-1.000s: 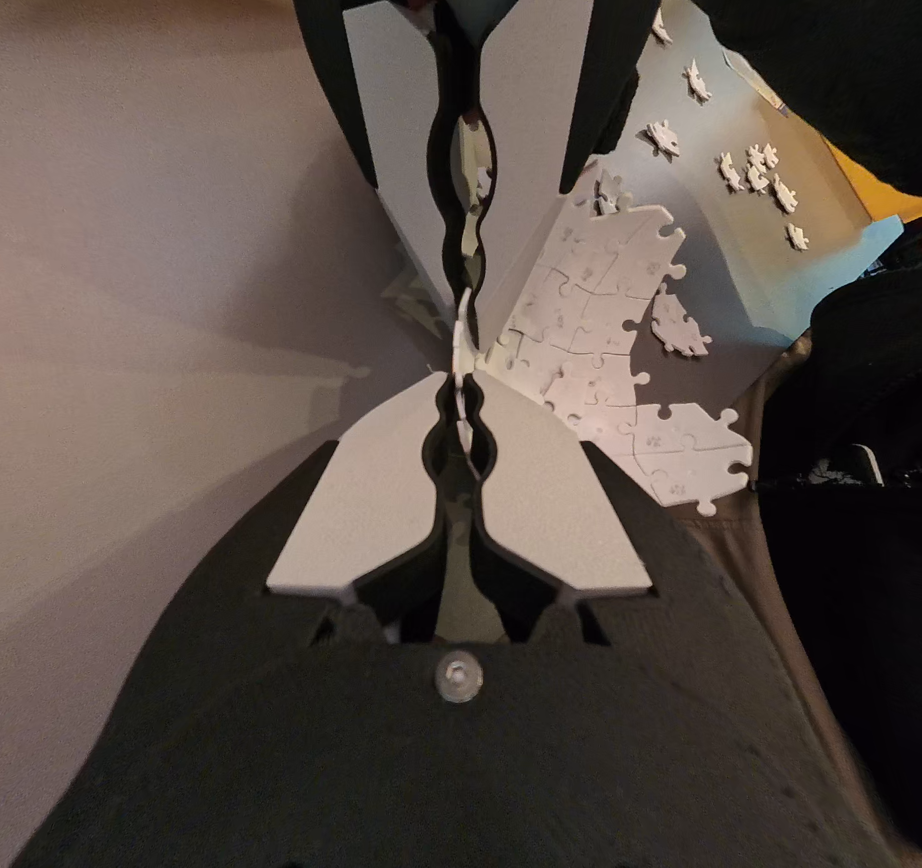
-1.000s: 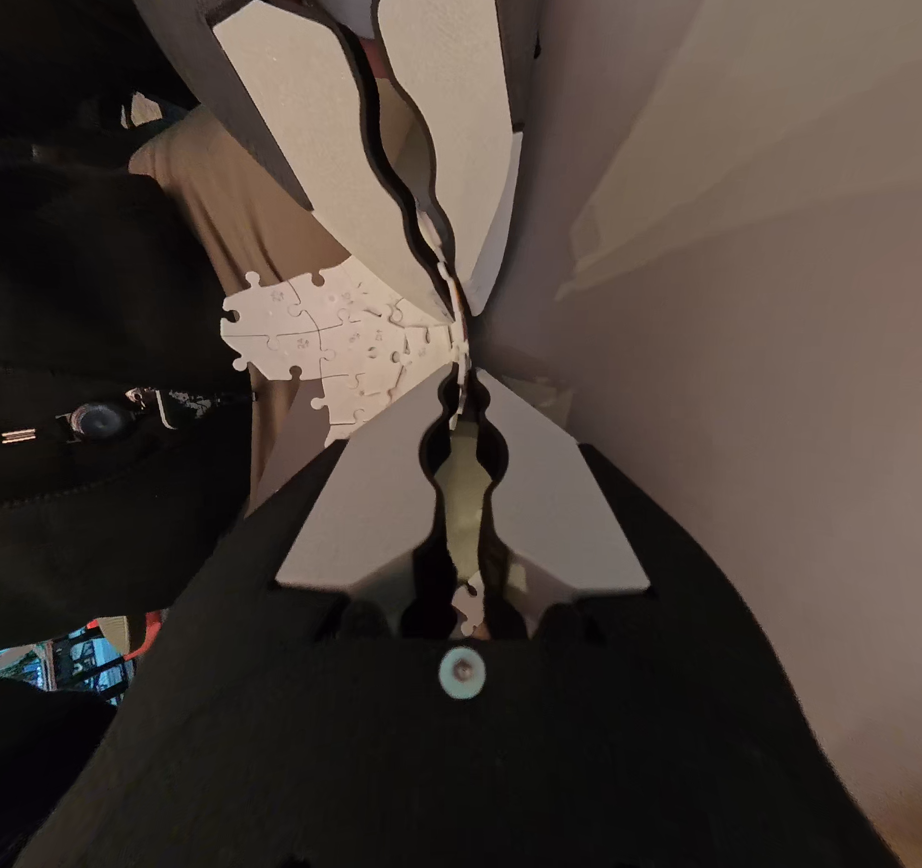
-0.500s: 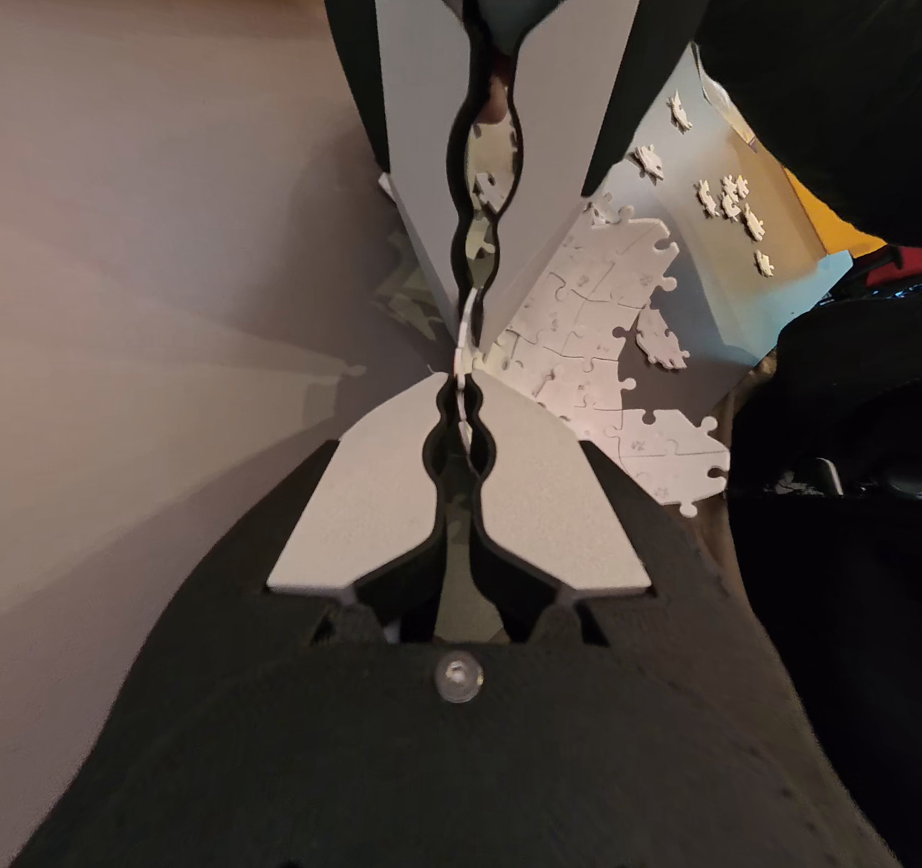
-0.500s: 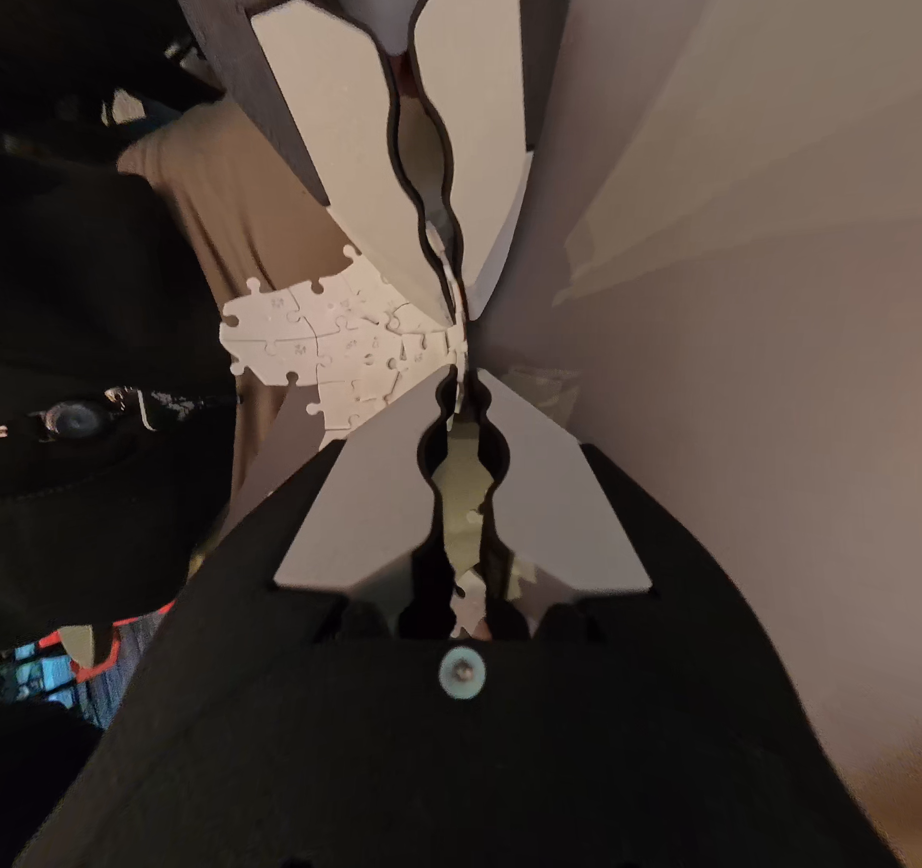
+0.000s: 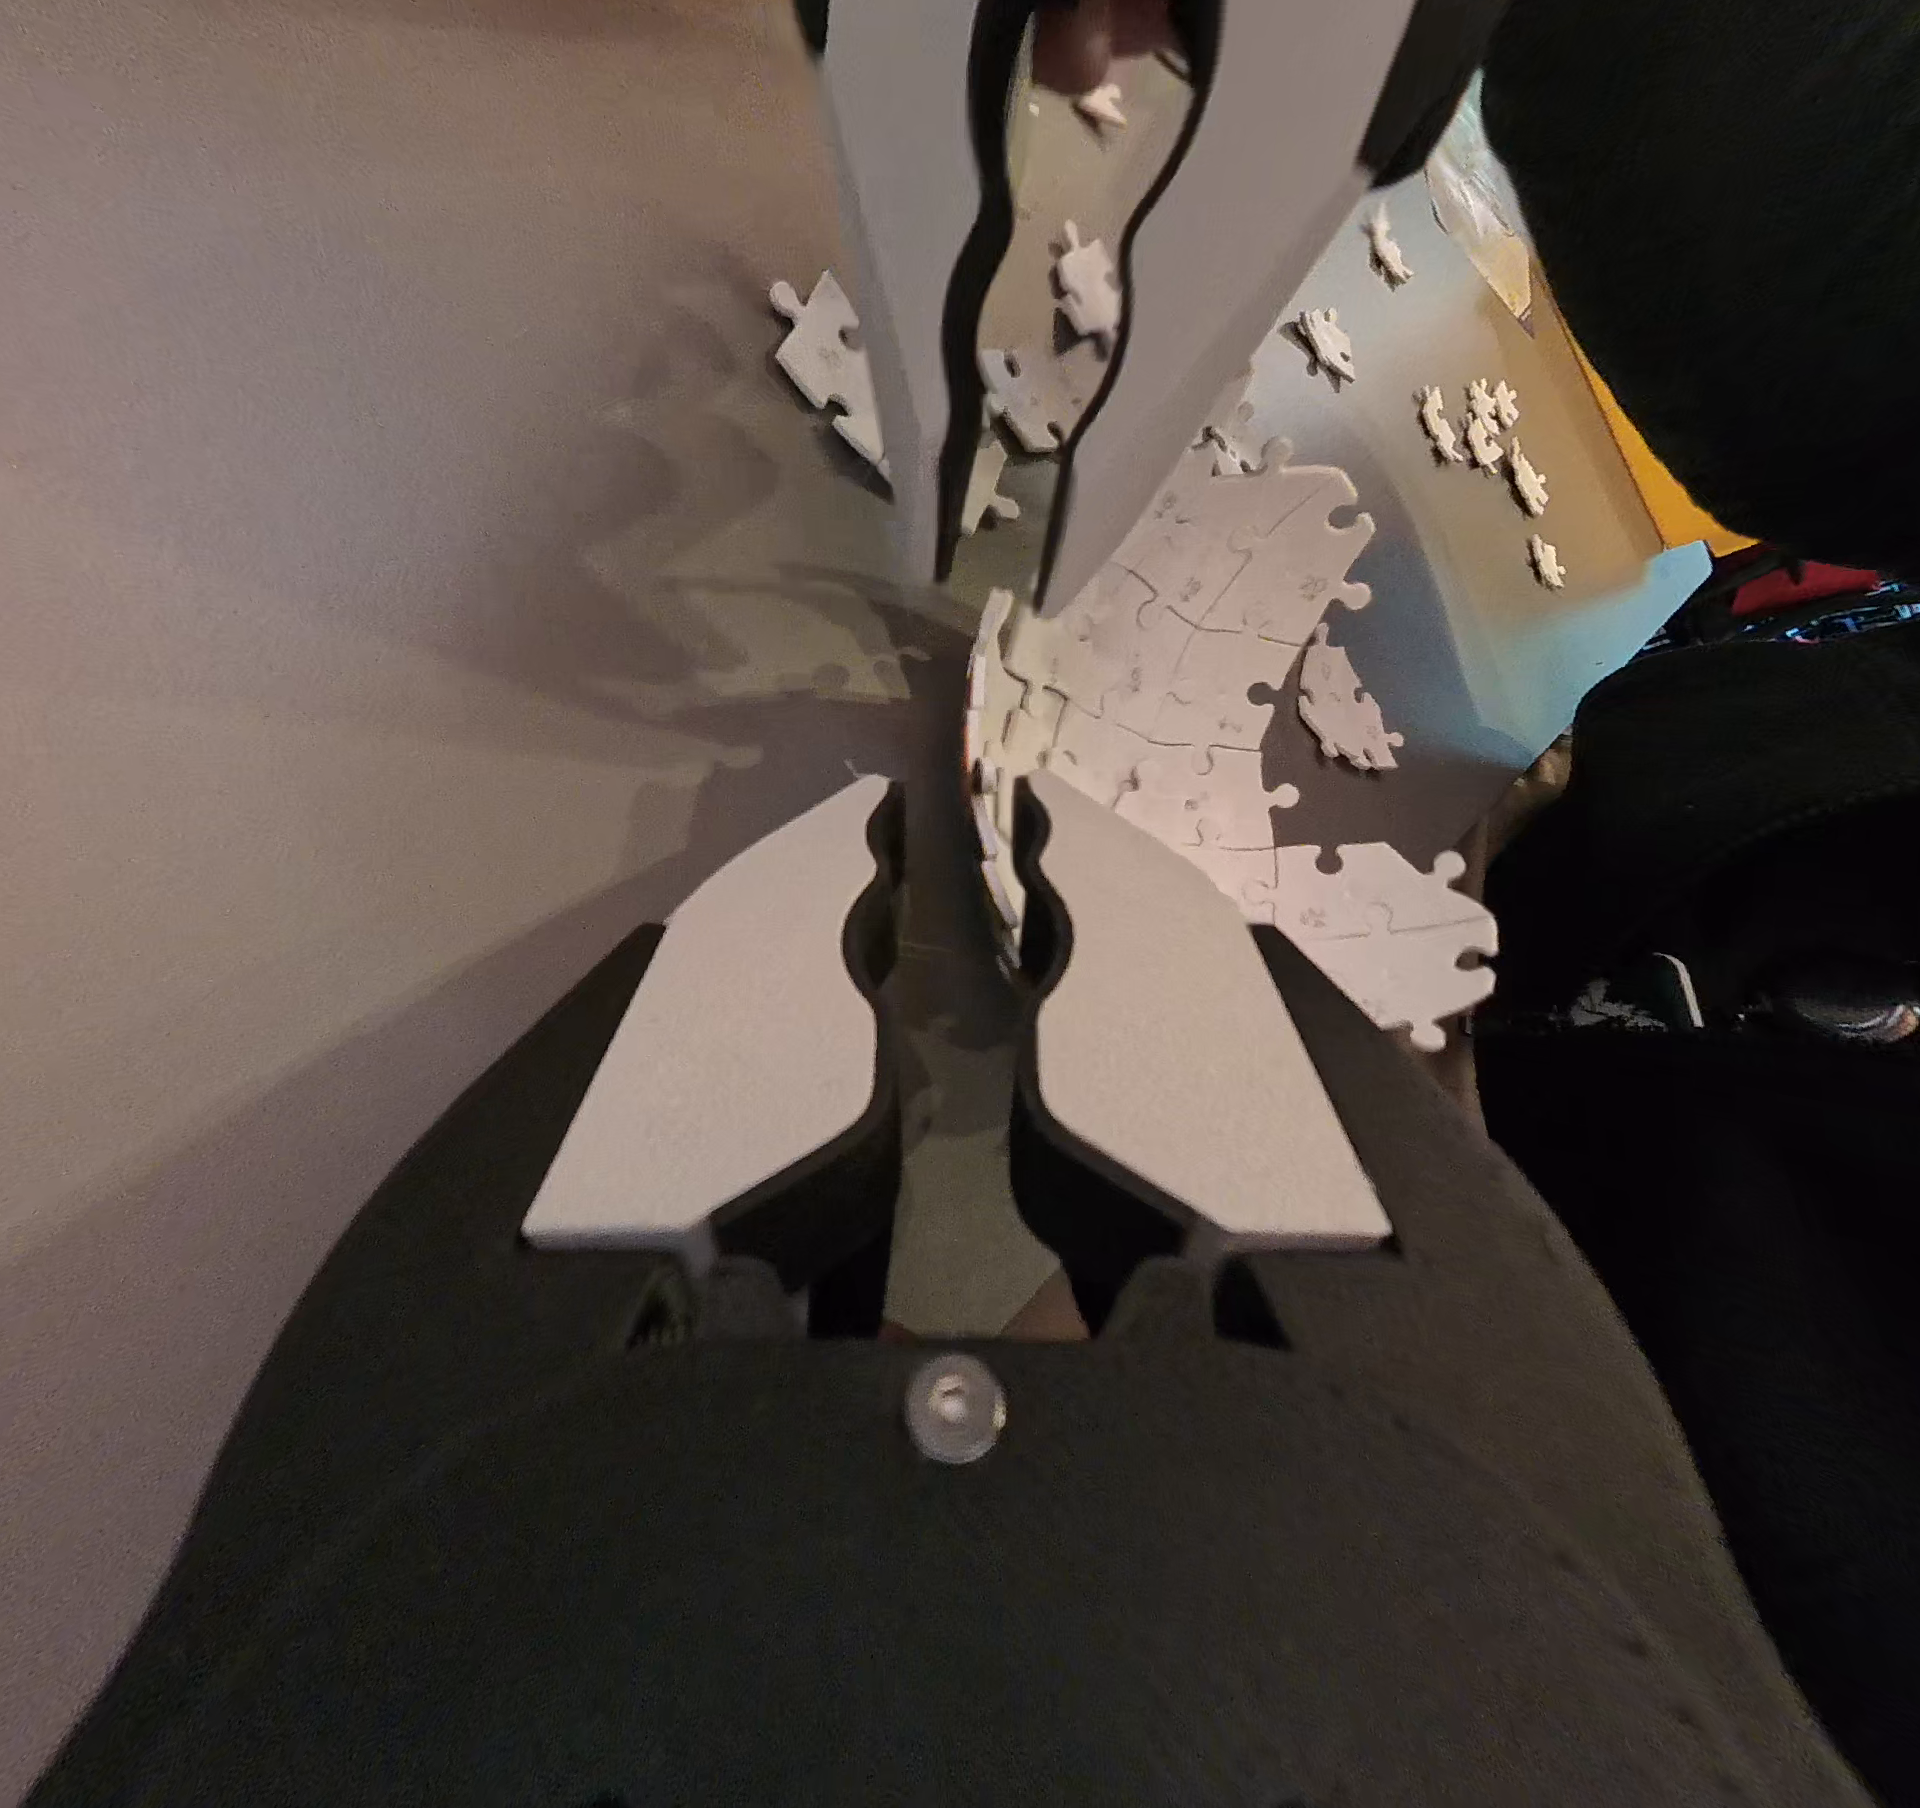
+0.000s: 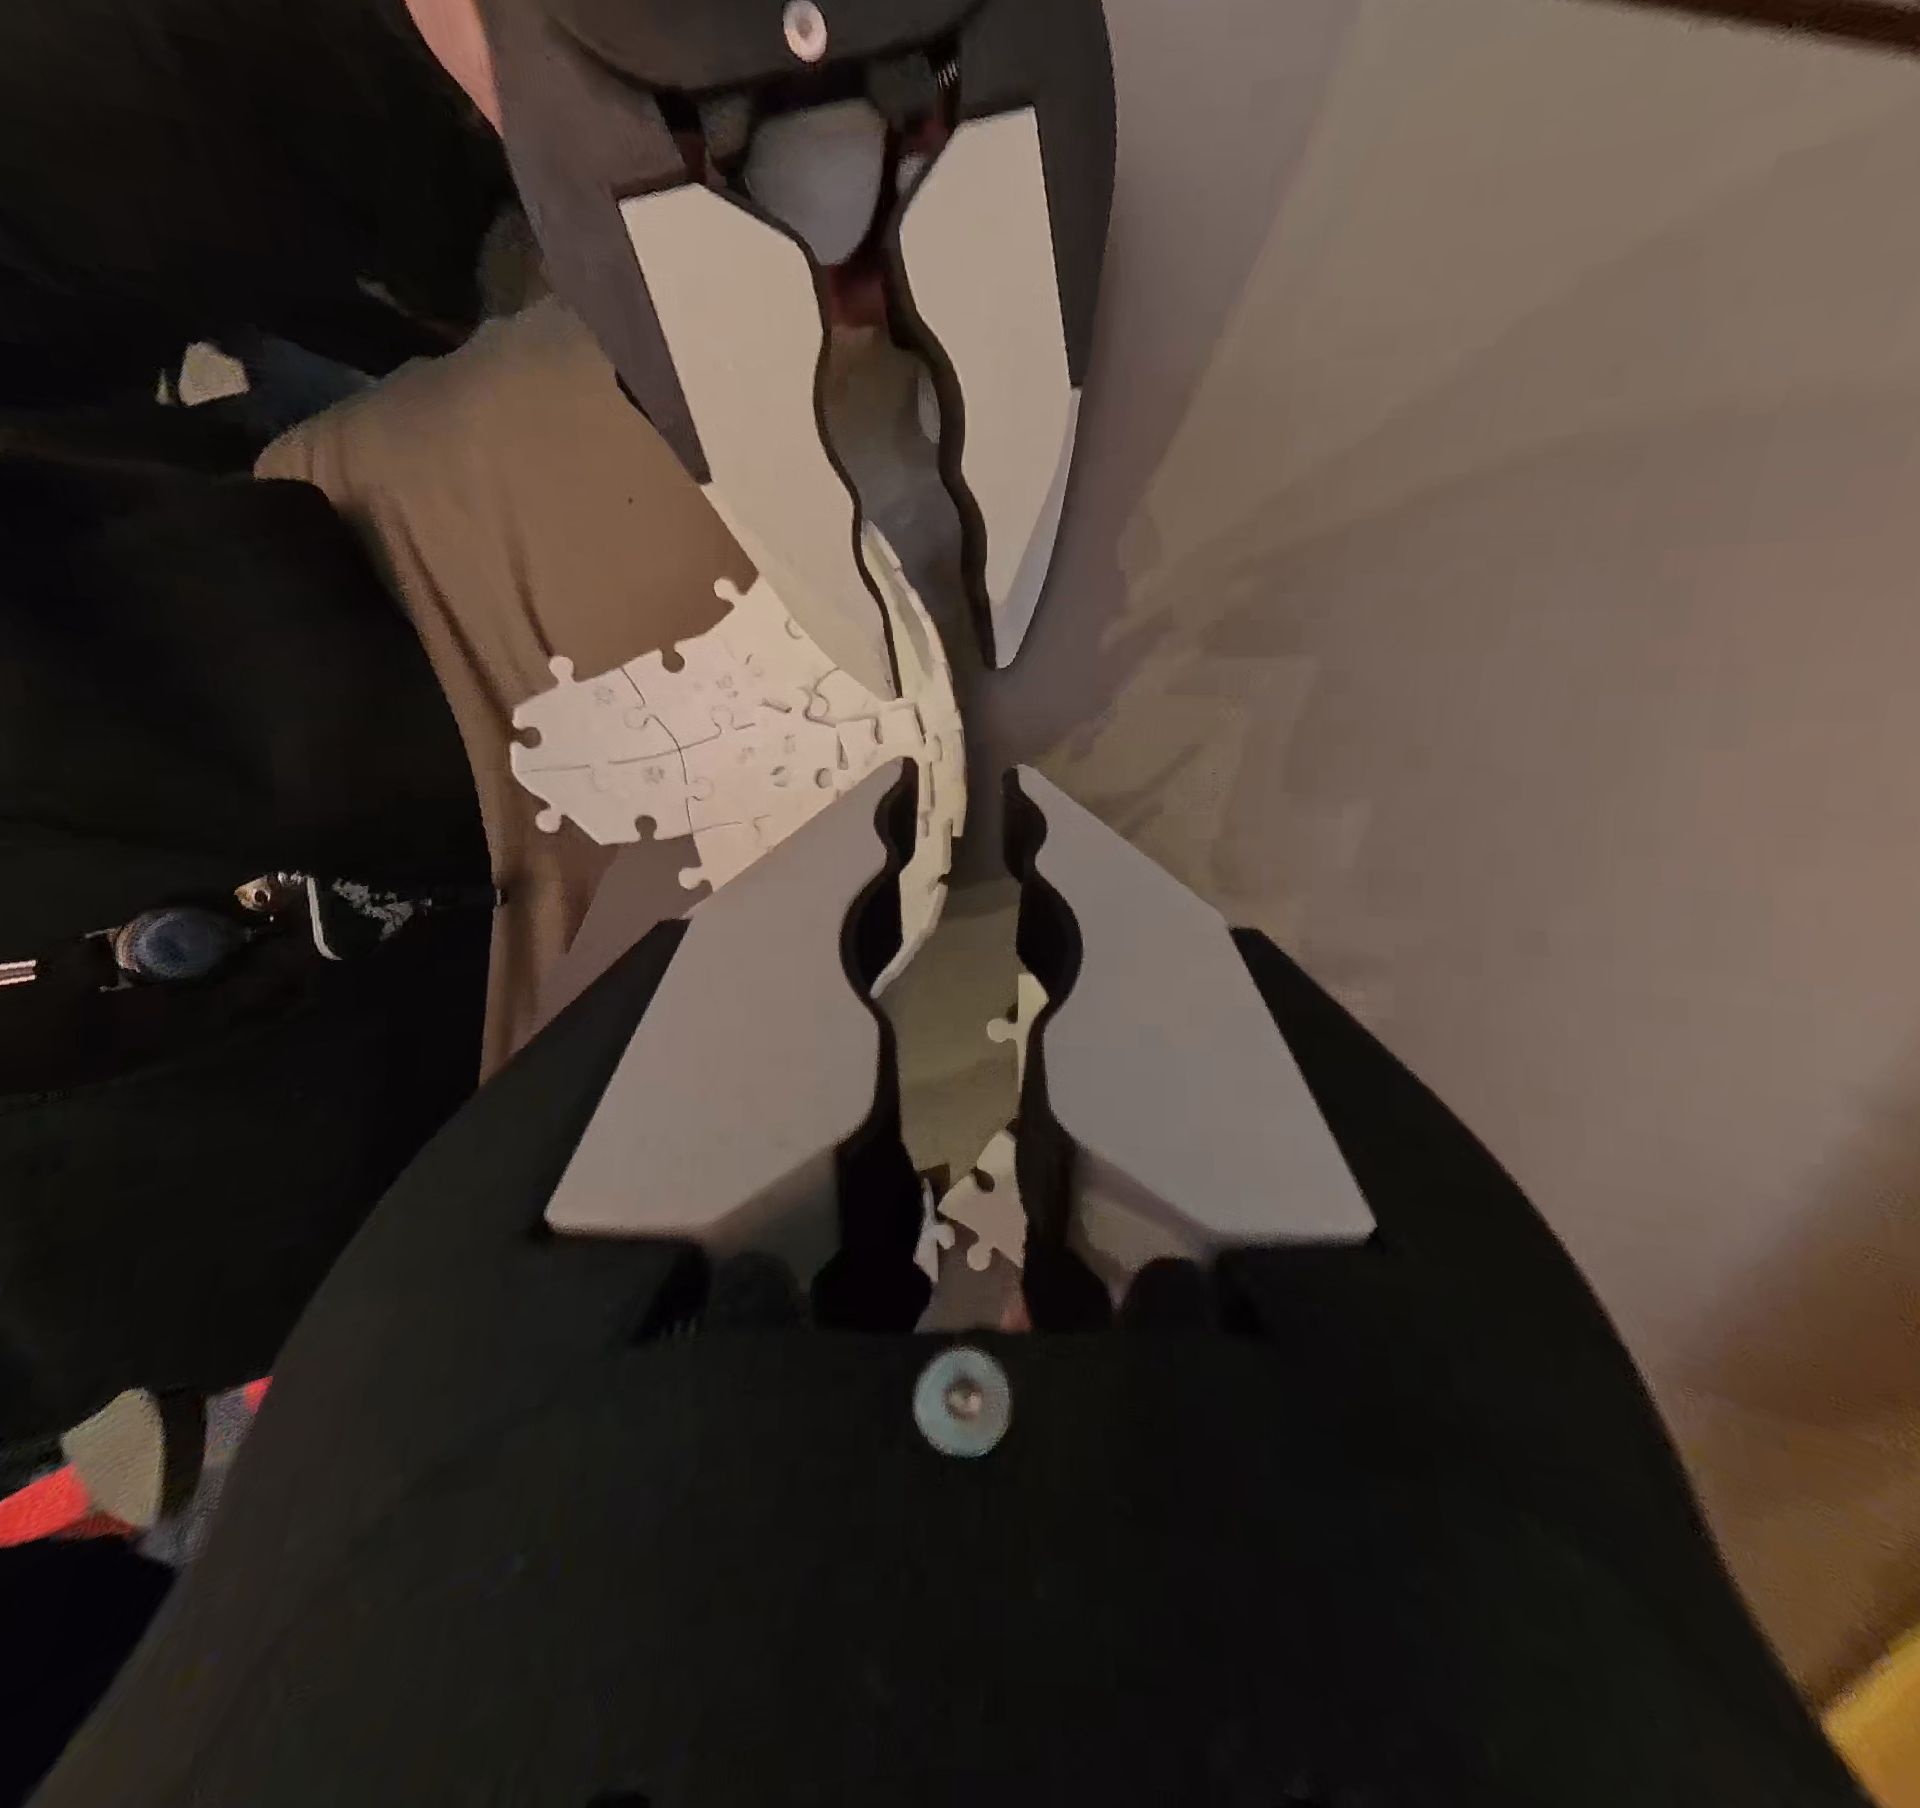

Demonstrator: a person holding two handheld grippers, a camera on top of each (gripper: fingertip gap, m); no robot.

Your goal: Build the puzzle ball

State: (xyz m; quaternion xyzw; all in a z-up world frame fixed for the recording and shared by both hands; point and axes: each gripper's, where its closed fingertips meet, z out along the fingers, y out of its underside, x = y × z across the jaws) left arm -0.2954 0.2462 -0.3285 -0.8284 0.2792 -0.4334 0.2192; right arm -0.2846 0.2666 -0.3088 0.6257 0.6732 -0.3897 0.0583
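Curved white jigsaw-piece shell section [image 5: 1195,678] hangs edge-on between both tools. Left gripper [image 5: 961,802] parted, shell rim inside its gap; right gripper [image 6: 961,782] likewise parted around the rim, neither clamping. Shell's long axis runs along both finger lines, grippers facing nose to nose

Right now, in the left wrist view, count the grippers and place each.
2. The left gripper is bottom centre, jaws apart around the edge of the puzzle shell. The right gripper points down from top centre, jaws apart, tips near that edge.
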